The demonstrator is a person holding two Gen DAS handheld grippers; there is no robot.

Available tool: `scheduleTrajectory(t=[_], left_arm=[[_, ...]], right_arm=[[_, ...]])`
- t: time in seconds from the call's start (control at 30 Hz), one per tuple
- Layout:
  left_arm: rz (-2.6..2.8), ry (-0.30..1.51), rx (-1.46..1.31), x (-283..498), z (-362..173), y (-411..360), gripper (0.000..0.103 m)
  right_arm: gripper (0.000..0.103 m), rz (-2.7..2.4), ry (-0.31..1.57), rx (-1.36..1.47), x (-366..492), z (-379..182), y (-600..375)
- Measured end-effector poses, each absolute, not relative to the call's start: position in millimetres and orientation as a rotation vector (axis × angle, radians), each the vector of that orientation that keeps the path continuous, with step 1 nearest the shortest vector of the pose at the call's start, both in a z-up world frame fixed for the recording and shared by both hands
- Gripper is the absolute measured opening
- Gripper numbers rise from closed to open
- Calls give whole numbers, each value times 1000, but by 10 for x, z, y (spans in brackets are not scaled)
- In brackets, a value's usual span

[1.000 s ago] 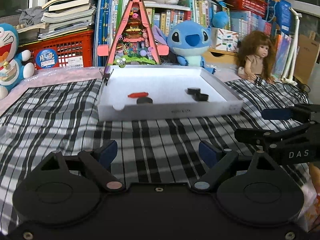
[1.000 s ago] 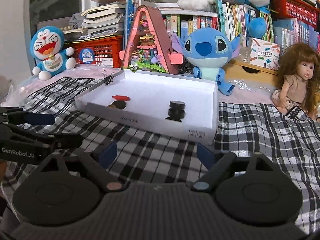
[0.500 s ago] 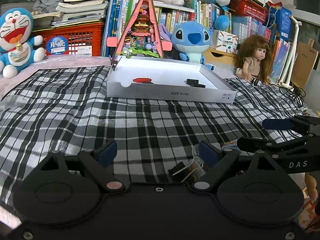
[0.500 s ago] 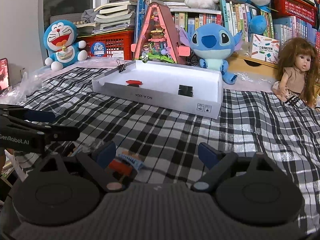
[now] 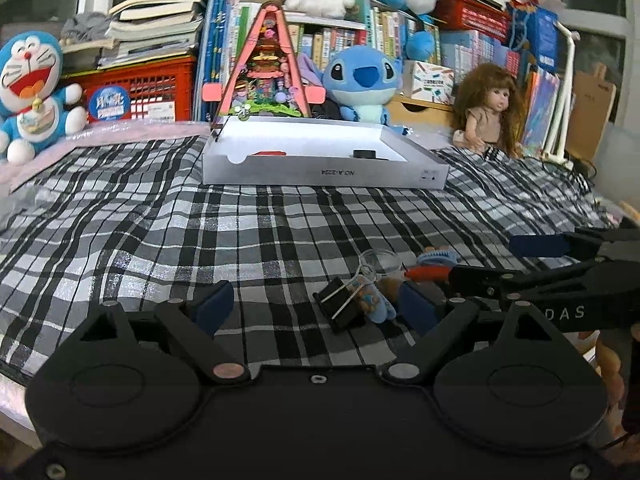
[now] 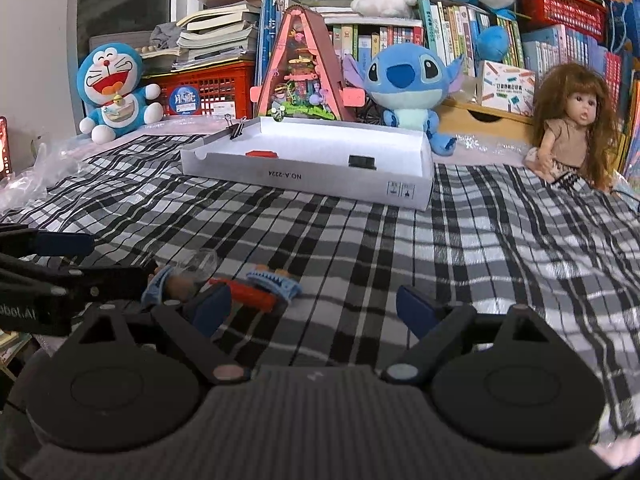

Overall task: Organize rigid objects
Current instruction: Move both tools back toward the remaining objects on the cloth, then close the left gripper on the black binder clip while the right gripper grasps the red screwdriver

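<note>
So both grippers sit low over the checked cloth (image 5: pixel 168 224), side by side. The left gripper (image 5: pixel 316 308), at the bottom of its own view, has its jaws spread wide with nothing gripped — a black binder clip (image 5: pixel 340 308) lies on the cloth between the blue fingertips (image 5: pixel 212 306), closer to the right-hand one, and neither pad touches it. Just past the clip is a little heap: a clear round piece (image 5: pixel 380 262), a small blue toy (image 5: pixel 378 308), an orange-red piece (image 5: pixel 426 273) and a blue comb-like bit (image 5: pixel 436 258). I can't tell exactly what each of those is.

The right gripper (image 6: pixel 316 308) is also wide open and holding nothing. In its view the same heap sits at lower left, with the orange-red piece (image 6: pixel 248 294) just beside its left fingertip (image 6: pixel 212 308) and the blue comb-like bit (image 6: pixel 274 284) right next to that. The gap between its fingers is mostly bare cloth.

Each gripper shows up at the edge of the other's frame: the right one (image 5: pixel 560 264) at the right edge of the left view, the left one (image 6: pixel 48 268) at the left edge of the right view.

The white box (image 5: pixel 320 172) sits further back, centre of both frames, well apart from the heap. Inside it a red flat piece (image 6: pixel 262 154) lies towards the left and a black round piece (image 6: pixel 362 161) towards the right. Another binder clip (image 6: pixel 237 130) is clipped on its back-left corner.

Behind that — a Stitch plush (image 6: pixel 406 80), a Doraemon plush (image 6: pixel 114 88) and a doll (image 6: pixel 572 120).
</note>
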State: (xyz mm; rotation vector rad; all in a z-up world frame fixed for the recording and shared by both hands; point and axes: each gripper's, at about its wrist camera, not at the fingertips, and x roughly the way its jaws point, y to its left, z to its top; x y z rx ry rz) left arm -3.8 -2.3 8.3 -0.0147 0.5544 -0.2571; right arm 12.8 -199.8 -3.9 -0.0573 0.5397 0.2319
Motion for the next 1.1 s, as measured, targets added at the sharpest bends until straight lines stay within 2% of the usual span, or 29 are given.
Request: scheduleTrajectory(t=[0.23,0.63,0.7,0.93,1.0,1.1], left_arm=[[-250,561,-26,-18,43,-36,70],[-144,562,1,44,1,157,70],[-121,562,8,65,0,167,71],[-109,565,17,106,9,169,72],[-134,565,33,84,-3,124,72],[-174,562,68,32,-33,24,69]], right_arm=[[94,225,554,-56,94,-104,-1996],[94,186,569,-73,139,-152,-1972],[87,201,578,-71,146,-151,-1959],[77,215,566,-96,124,-126,-1895],[59,219,577,-76,127,-122,-1888],[50,232,572,-62,98,-104,-1826]])
